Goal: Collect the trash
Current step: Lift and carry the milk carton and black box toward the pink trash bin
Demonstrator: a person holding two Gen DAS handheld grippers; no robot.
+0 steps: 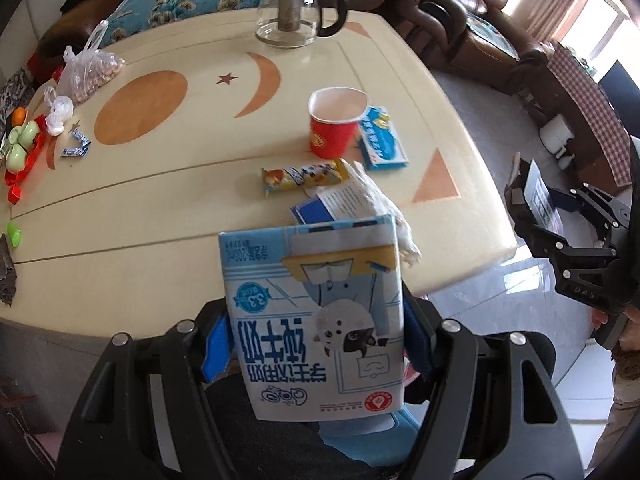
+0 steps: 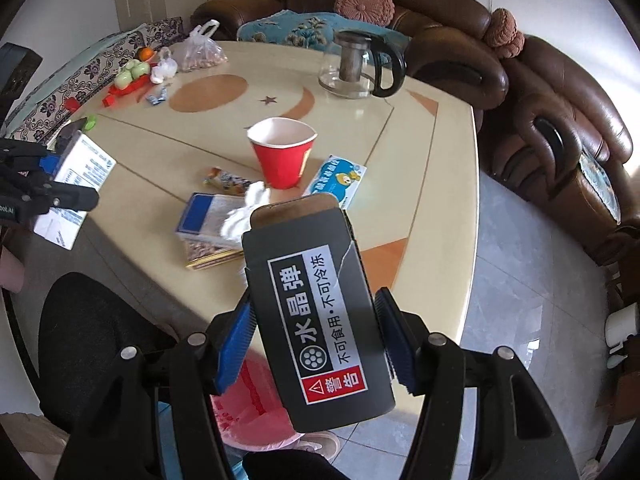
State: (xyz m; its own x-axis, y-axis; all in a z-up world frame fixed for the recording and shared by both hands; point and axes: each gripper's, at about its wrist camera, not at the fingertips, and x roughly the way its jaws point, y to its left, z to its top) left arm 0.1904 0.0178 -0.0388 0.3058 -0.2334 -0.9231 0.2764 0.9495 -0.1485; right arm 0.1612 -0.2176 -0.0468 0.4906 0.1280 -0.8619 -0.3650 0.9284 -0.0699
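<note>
My left gripper (image 1: 316, 340) is shut on a light blue milk carton (image 1: 320, 288), lifted above the near edge of the cream table (image 1: 160, 208). My right gripper (image 2: 316, 340) is shut on a black cardboard box (image 2: 312, 312) with a warning label, its blue pads (image 2: 236, 344) pressing both sides. On the table lie a red paper cup (image 2: 282, 156), a blue-and-white packet (image 2: 340, 180), a snack wrapper (image 2: 226, 180), a crumpled tissue (image 2: 248, 208) and a blue box (image 2: 204, 212). A pink-lined bin (image 2: 252, 412) shows below the right gripper.
A glass teapot (image 1: 300, 12) stands at the table's far side. A plastic bag of nuts (image 1: 92, 72), green fruit (image 1: 20, 144) and sweets (image 1: 76, 146) sit at the far left. A brown sofa (image 2: 540, 100) wraps around the table; tiled floor (image 2: 520, 280) lies to the right.
</note>
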